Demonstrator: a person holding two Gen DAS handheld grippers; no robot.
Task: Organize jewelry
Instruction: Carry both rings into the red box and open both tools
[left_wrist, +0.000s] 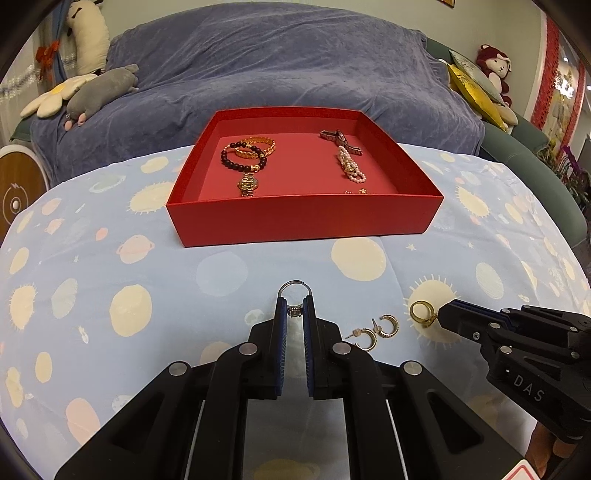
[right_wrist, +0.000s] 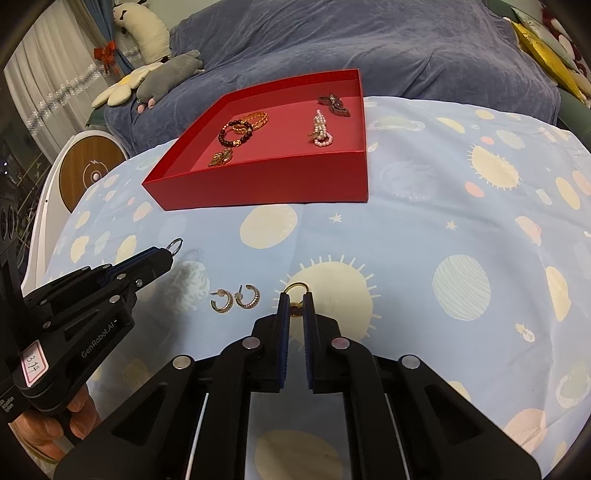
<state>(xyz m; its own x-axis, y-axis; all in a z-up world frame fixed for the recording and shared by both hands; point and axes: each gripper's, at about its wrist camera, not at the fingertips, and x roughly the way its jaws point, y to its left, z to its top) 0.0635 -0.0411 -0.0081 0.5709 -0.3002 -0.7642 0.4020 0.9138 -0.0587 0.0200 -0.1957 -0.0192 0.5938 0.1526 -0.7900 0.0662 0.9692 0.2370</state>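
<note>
- Tablecloth (left_wrist: 258, 266) – thin pale-blue fabric printed with cream suns and planets, lightly creased.
- Red box (left_wrist: 303, 218) – shallow, matte cardboard, at the cloth's far side; inside lie a dark bead bracelet (left_wrist: 242, 157), gold chain bracelet (left_wrist: 258, 146) and a pearl strand (left_wrist: 351, 166).
- Left gripper (left_wrist: 294, 301) – in front of the box, black, blue ribbed pads clamped on a thin silver ring (left_wrist: 294, 291).
- Right gripper (right_wrist: 294, 297) – nearer than the box, fingers pinching a gold ring (right_wrist: 295, 286).
- Two gold hoop earrings (left_wrist: 373, 330) – textured half-hoops on the cloth before the box, between the grippers.

Right claw (left_wrist: 439, 316) reads "DAS"; left claw (right_wrist: 168, 256) "GenRobot.AI", sticker (right_wrist: 35, 363) "13.14".
</note>
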